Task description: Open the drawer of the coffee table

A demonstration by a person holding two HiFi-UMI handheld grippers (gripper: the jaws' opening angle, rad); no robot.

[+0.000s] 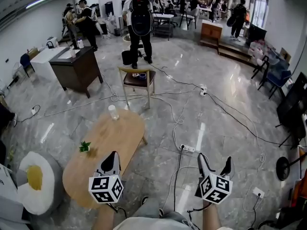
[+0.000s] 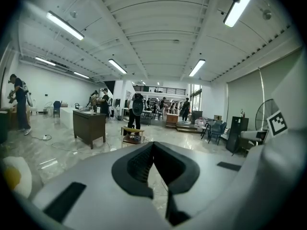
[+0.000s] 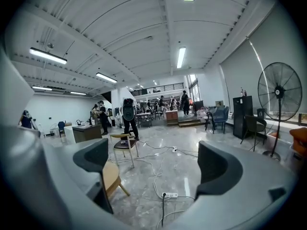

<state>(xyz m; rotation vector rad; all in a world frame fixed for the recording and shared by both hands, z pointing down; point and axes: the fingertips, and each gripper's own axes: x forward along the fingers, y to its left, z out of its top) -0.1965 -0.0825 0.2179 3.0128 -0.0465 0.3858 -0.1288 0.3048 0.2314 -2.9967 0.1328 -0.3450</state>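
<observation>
Zero steps done | left tongs (image 1: 112,156) pinched together, right tongs (image 1: 214,160) wide, both empty | desk (image 1: 117,140) lower left untouched, drawer unseen

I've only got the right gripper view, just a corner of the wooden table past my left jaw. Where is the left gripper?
Observer: In the head view the left gripper hovers over the near half of the coffee table.
Operator: Open or shut?
Observer: Its own view shows the jaws together, nothing between them.
Operator: Anything on the tabletop?
Observer: A clear cup at the far end and a small green plant by the left edge.
</observation>
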